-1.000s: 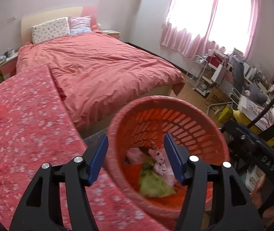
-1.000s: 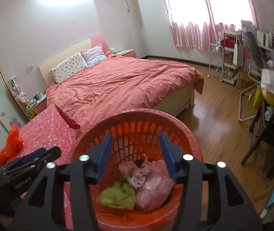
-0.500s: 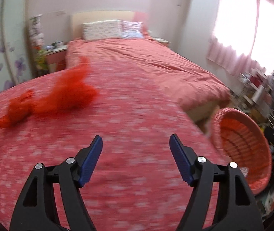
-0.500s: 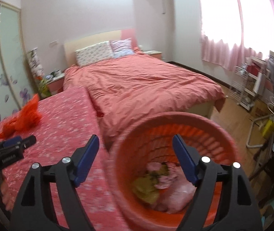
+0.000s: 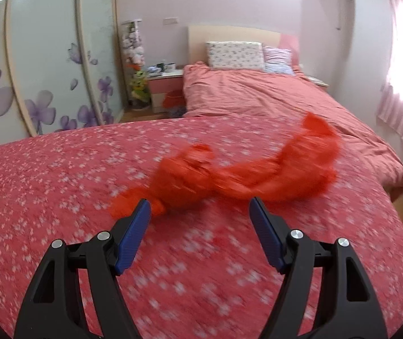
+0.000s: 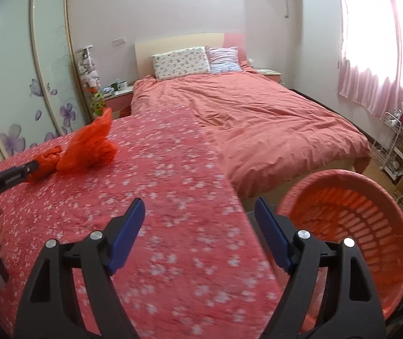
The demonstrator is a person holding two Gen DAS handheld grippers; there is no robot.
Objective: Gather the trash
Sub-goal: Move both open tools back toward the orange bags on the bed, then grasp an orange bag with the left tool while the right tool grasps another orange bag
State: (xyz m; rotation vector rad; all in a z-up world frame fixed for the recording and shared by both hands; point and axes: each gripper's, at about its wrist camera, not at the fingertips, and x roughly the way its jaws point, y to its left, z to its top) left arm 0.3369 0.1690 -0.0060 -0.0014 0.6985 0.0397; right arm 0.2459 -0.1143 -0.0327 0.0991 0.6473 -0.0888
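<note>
A crumpled orange plastic bag [image 5: 238, 169] lies on the red flowered tablecloth [image 5: 60, 186], blurred by motion. My left gripper [image 5: 200, 212] is open and empty, just short of the bag's near end. In the right wrist view the bag [image 6: 88, 144] lies at the table's far left, with the left gripper's body beside it. My right gripper [image 6: 200, 212] is open and empty above the table's right edge. The orange slatted basket [image 6: 351, 226] stands on the floor to its right; its contents are hidden.
A bed with a pink duvet [image 6: 258, 118] stands beyond the table. Wardrobe doors with purple flowers [image 5: 31, 65] and a bedside table [image 5: 164, 84] are at the left. A pink-curtained window [image 6: 385, 42] and a wire rack [image 6: 390, 141] are at the right.
Both grippers have swung left, away from the basket. The left gripper now faces the orange bag closely. The right gripper has moved from over the basket to over the table.
</note>
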